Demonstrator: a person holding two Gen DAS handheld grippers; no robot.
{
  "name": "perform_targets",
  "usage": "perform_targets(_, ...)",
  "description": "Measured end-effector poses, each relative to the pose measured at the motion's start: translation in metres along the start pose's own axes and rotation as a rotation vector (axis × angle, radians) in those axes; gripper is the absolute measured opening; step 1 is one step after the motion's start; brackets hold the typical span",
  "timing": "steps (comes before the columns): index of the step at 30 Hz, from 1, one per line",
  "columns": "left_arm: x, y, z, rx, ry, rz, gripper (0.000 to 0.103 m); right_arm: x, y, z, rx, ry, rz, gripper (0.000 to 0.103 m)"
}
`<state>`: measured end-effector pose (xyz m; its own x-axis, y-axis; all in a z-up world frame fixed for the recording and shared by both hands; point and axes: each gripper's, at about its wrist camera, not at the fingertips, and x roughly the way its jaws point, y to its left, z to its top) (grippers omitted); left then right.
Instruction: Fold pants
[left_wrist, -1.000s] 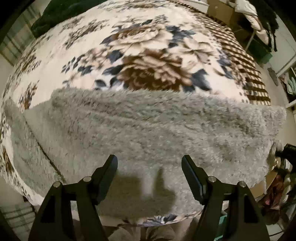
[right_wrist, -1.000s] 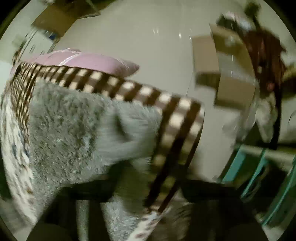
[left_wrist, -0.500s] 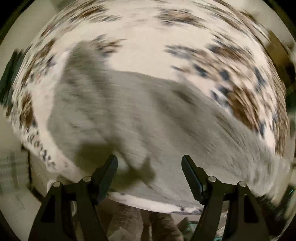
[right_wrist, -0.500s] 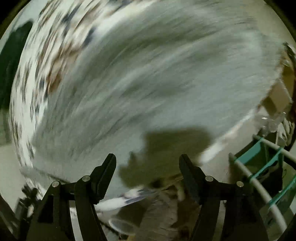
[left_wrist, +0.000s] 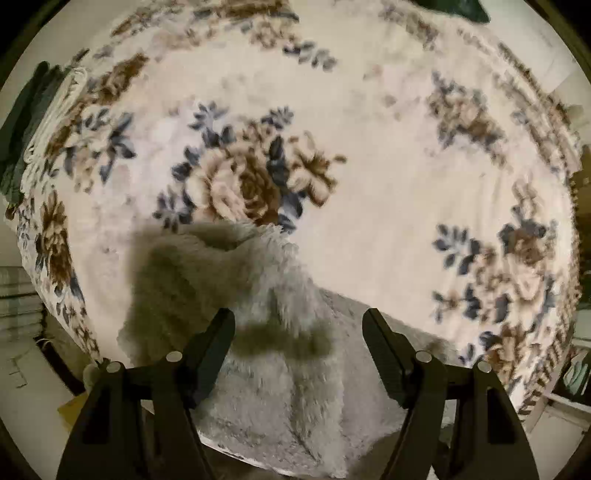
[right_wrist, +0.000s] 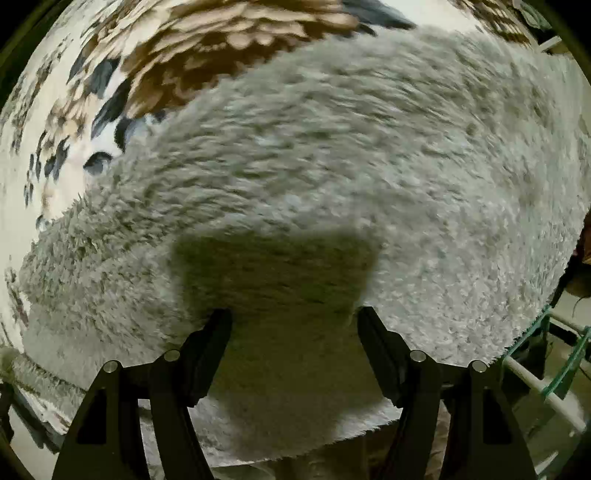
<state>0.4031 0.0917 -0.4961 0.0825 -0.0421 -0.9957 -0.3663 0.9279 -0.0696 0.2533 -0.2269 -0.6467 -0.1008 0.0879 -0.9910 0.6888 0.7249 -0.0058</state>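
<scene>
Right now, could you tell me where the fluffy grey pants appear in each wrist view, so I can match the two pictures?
Left wrist view: the grey pants fill the lower centre, running from mid-frame down between the open left gripper.
Right wrist view: the pants cover most of the frame, under the open right gripper.
Shared landmark: the floral blanket, seen upper left in the right view.

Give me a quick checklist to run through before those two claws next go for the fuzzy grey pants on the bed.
1. Left gripper open, nothing held: ok.
2. Right gripper open, nothing held: ok.
3. Grey fleece pants under both grippers: ok.
4. Pants lying flat: not ok, a ridge bunches up.
5. Floral blanket beside the pants free for folding: ok.
6. Waistband and hems located: cannot tell.
</scene>
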Motion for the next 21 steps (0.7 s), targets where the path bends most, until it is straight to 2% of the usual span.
perform_targets(2, 0.018, 0.008, 0.006, -0.02, 0.03, -0.007, 0.066, 0.0, 0.009, -0.003, -0.009, 0.0, -0.013, 0.073)
perform_targets(3, 0.023, 0.015, 0.006, -0.035, 0.037, -0.029, 0.045, -0.001, 0.015, -0.006, -0.015, 0.0, -0.02, 0.073)
perform_targets(4, 0.023, 0.02, 0.005, -0.045, 0.037, -0.046, 0.016, -0.002, 0.021, -0.008, -0.023, 0.0, -0.023, 0.073)
perform_targets(5, 0.022, 0.032, 0.002, -0.066, 0.024, -0.085, 0.007, -0.003, 0.023, -0.011, -0.031, 0.001, -0.025, 0.073)
perform_targets(8, 0.001, 0.062, -0.015, -0.079, -0.074, -0.141, 0.005, -0.003, 0.033, -0.03, -0.049, 0.007, -0.027, 0.073)
perform_targets(11, -0.013, 0.098, -0.036, -0.106, -0.102, -0.157, 0.005, -0.001, 0.034, -0.054, -0.057, 0.024, -0.025, 0.073)
perform_targets(16, -0.006, 0.168, -0.076, -0.193, -0.074, -0.131, 0.005, -0.01, 0.033, -0.088, -0.07, 0.039, -0.005, 0.073)
perform_targets(21, 0.03, 0.201, -0.108, -0.229, -0.007, -0.138, 0.005, -0.022, 0.001, -0.126, -0.04, 0.035, 0.036, 0.073)
